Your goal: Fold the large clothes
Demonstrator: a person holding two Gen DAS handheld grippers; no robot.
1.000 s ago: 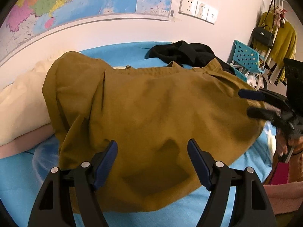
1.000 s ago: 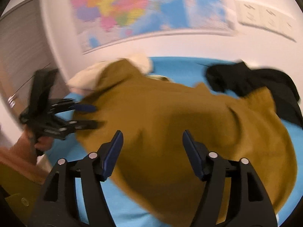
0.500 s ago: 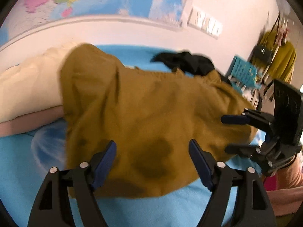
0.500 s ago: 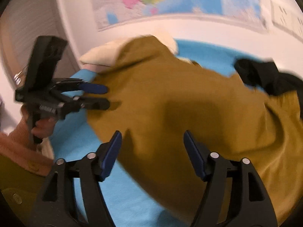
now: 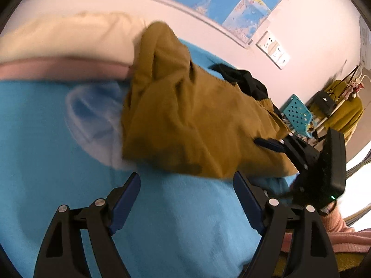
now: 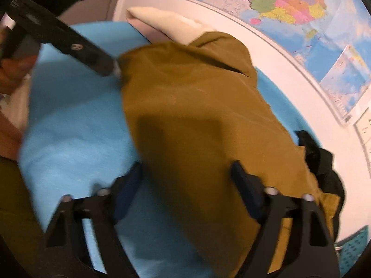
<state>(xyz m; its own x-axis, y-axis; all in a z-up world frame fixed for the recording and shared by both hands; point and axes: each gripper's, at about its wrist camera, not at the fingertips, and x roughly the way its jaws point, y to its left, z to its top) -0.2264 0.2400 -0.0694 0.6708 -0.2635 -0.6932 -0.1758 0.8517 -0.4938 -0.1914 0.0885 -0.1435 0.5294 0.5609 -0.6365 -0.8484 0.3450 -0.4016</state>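
Both of my grippers stand with fingers spread wide and nothing between them. My left gripper [image 5: 186, 198] hovers over the blue bedsheet [image 5: 58, 162], just short of the near hem of the mustard-brown garment [image 5: 185, 115]. My right gripper [image 6: 185, 185] sits over that garment's lower part, its fingers straddling the cloth. It lies bunched across the sheet, one end up against the cream pillow [image 5: 69, 37], a black garment [image 5: 243, 81] at its far edge
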